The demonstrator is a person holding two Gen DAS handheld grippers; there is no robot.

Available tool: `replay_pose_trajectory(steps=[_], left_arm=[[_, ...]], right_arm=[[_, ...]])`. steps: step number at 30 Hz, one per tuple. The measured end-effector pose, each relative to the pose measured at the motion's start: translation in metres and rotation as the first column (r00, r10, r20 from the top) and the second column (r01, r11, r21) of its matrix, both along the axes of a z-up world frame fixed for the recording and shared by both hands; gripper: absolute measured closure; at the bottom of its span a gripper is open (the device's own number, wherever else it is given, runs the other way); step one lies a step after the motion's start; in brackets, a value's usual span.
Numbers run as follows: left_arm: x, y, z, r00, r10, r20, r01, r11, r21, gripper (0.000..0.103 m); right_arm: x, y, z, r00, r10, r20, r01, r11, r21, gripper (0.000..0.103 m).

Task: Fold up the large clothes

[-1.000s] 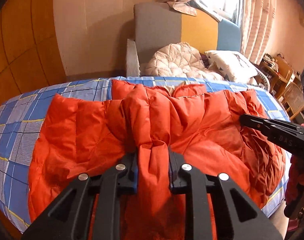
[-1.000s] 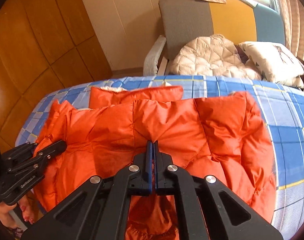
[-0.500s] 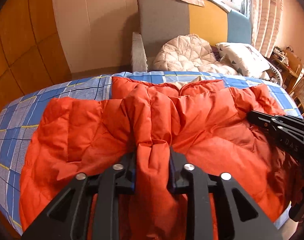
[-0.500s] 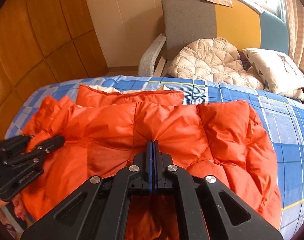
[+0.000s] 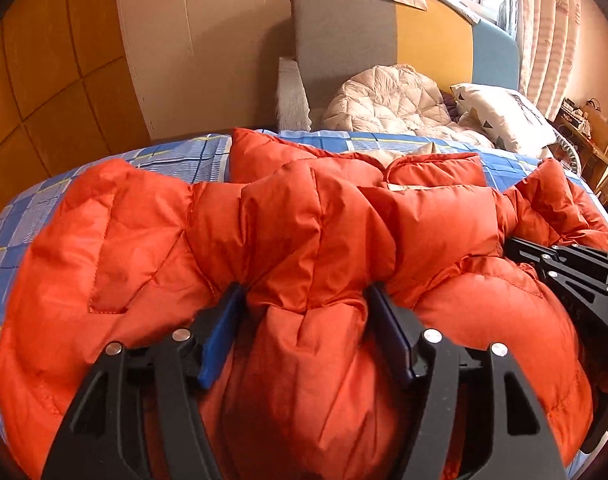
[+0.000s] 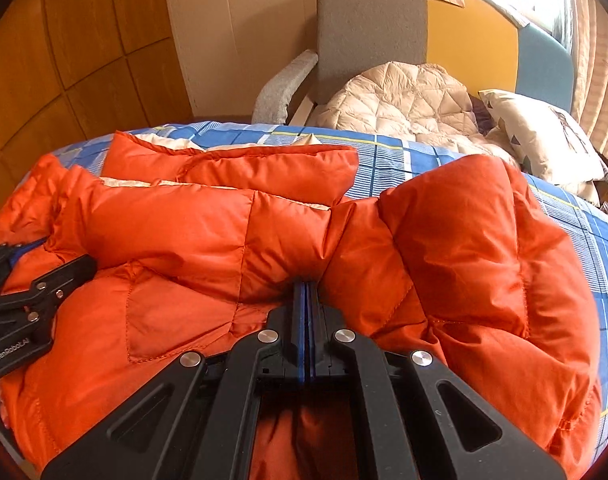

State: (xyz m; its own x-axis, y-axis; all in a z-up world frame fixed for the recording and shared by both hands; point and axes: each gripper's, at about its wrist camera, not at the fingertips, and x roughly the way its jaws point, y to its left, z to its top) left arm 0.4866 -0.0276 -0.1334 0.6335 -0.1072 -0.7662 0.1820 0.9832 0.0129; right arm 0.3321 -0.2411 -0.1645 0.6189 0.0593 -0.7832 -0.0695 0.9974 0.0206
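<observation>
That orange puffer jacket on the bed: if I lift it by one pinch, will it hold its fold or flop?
Likely flop: the orange puffer jacket sags in soft bulges around the opening left claw. Probably light for its bulk, given the puffy quilting. Its smooth shell may slip, though the right claw pinches it.

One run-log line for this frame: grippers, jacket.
left gripper: opening, fabric between jaws | right gripper: shut on orange jacket | jacket: folded over on plaid bed

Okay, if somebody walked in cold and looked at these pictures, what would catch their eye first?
The big orange puffer jacket spread across the blue plaid bed, filling both views. Next, the black grippers at its near edge: the left gripper is opening with a fold of jacket between its jaws, the right gripper is pinched shut on the fabric. Behind the bed, a cream quilted jacket lies heaped on a chair.
</observation>
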Motion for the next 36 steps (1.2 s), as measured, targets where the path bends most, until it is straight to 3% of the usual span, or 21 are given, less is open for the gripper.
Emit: replay_pose_trajectory(steps=[20,28,30,33,35,36], left_arm=[[0.001,0.003,-0.024,0.999,0.009,0.040,-0.008,0.999,-0.038,0.033],[-0.013,0.008,0.000,1.000,0.008,0.026,-0.007,0.999,-0.051,0.029],[-0.020,0.013,0.011,0.998,0.021,0.066,-0.019,0.999,-0.032,0.020],[-0.025,0.023,0.026,0.993,0.032,0.110,-0.030,0.999,-0.018,0.018],[-0.030,0.036,0.036,0.988,0.058,0.142,-0.057,0.998,-0.012,0.011],[-0.032,0.043,0.039,0.985,0.077,0.152,-0.077,0.997,-0.007,0.007]], right_arm=[[0.006,-0.003,-0.022,1.000,-0.011,0.029,0.010,0.999,0.034,0.102],[0.003,-0.007,-0.015,1.000,-0.006,0.019,0.005,0.999,0.045,0.102],[0.002,-0.009,-0.011,1.000,-0.005,0.017,0.004,0.998,0.057,0.102],[-0.006,-0.013,-0.002,1.000,-0.008,0.030,0.006,0.998,0.058,0.102],[-0.015,-0.017,0.005,0.999,-0.022,0.049,0.019,0.998,0.063,0.097],[-0.023,-0.019,0.010,0.997,-0.034,0.065,0.029,0.997,0.077,0.082]])
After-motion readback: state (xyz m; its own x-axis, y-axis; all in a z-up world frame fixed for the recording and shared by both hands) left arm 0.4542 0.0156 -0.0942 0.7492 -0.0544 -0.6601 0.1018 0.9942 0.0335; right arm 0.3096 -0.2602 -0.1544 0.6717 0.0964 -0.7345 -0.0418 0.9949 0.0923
